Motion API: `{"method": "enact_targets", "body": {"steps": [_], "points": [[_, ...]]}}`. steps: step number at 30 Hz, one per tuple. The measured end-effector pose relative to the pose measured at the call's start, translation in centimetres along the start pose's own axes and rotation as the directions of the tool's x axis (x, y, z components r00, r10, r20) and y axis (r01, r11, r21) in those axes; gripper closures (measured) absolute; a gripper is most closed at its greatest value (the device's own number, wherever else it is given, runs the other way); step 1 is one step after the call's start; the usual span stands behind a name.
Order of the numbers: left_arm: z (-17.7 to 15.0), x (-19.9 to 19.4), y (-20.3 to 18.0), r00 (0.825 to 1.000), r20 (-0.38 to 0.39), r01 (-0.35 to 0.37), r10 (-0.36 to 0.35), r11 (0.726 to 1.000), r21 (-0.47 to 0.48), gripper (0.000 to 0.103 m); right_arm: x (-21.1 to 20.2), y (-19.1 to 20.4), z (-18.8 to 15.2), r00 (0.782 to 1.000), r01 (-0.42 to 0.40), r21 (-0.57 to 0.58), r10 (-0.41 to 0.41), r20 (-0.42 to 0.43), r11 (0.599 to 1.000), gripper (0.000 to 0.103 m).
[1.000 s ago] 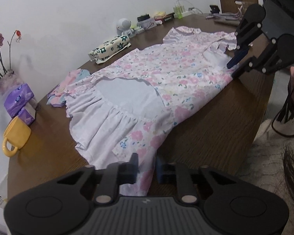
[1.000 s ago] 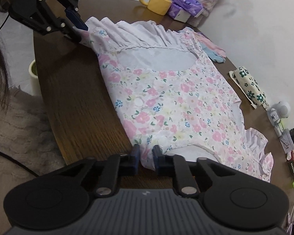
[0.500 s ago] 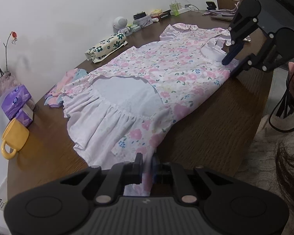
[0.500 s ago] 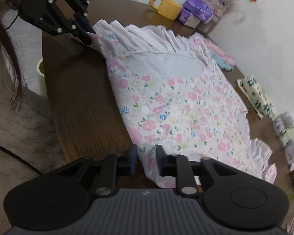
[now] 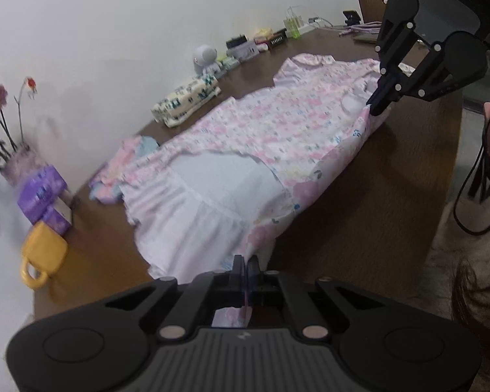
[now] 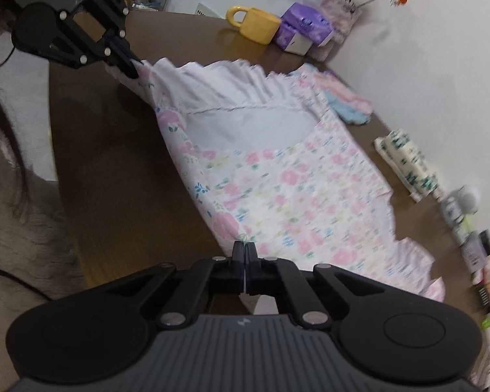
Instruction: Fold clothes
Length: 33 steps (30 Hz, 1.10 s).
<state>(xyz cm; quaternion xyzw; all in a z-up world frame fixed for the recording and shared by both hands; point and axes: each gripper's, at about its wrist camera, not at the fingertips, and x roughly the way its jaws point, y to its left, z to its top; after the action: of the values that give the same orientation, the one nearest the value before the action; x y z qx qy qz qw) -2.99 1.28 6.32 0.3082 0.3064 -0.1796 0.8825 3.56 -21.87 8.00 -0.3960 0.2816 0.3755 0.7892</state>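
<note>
Both clamped on the near edge of the flowered dress spread on the brown table: left gripper at the hem corner, right gripper near the shoulder. Could slip from either thin pinch if pulled unevenly, or sweep the far hem into the yellow mug

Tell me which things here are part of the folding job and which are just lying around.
Part of the job: floral dress, left gripper, right gripper.

Lying about: yellow mug, purple tissue pack, flower vase, pink and blue socks, patterned pouch.
</note>
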Motion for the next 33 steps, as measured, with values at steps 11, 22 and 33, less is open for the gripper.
{"method": "enact_targets", "body": {"steps": [11, 22, 33], "points": [[3.9, 3.5, 3.5, 0.997, 0.034, -0.079, 0.075, 0.99, 0.117, 0.103, 2.6, -4.0, 2.8, 0.99, 0.139, -0.08, -0.138, 0.026, 0.987, 0.103], [5.4, 9.0, 6.3, 0.999, 0.001, -0.047, 0.047, 0.99, 0.132, 0.103, 7.1, -6.8, 2.7, 0.993, 0.116, -0.03, -0.116, -0.01, 0.993, 0.103], [5.2, 12.5, 7.3, 0.999, -0.04, -0.017, 0.02, 0.996, 0.092, 0.102, 10.2, -8.5, 2.0, 0.997, 0.067, 0.052, -0.065, -0.031, 0.996, 0.103]]}}
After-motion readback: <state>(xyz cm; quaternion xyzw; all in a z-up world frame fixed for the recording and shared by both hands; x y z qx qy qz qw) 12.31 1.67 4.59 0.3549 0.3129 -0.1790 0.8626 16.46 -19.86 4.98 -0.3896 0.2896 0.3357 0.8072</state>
